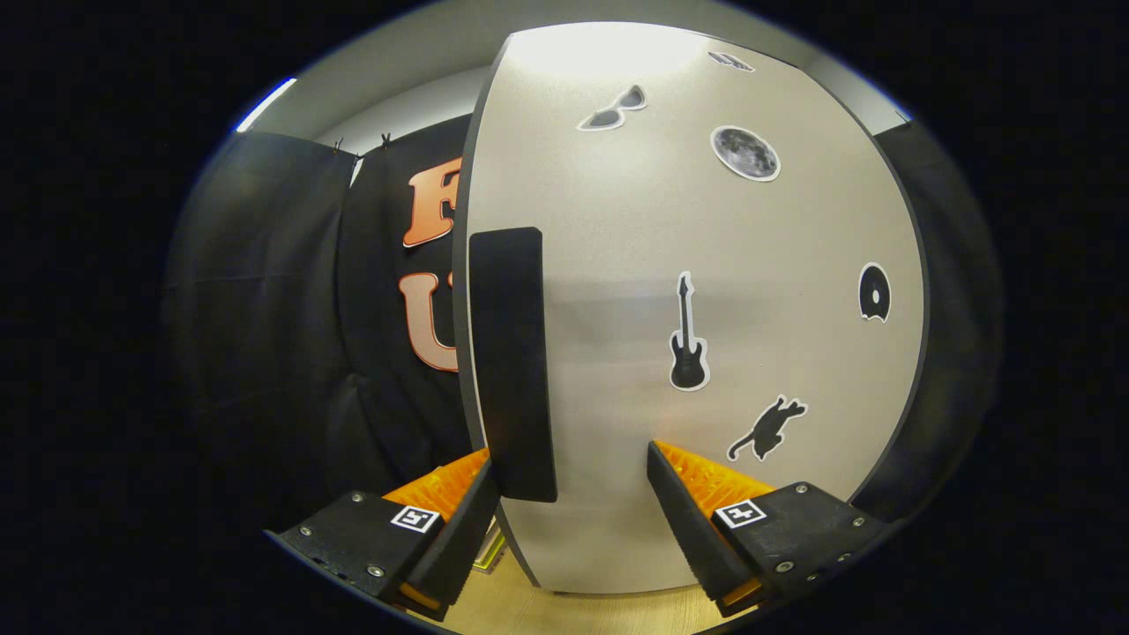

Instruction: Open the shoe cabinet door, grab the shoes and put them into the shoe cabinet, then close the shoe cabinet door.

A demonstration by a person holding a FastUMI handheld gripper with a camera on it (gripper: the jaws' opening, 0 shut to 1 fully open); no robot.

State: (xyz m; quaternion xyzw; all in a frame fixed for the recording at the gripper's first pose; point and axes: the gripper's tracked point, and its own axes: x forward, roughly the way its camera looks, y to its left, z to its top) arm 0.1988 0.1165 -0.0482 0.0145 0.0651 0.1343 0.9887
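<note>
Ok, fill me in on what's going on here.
A person's hand-held gripper is up against the shoe cabinet door, a pale panel with stickers such as a guitar and a cat. Its fingers are open, straddling the door's edge and its dark handle, not yet pressing on either. Whether the door is shut or ajar is unclear.

It looked like a staged recording booth: black cloth (282, 335) hung as walls around a pale cabinet door (706, 265) dotted with stickers (688, 339), above a wood floor (564, 613).

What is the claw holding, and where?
Nothing yet. The claw is open, its fingers either side of the door edge by the black handle, not pressing it.
</note>
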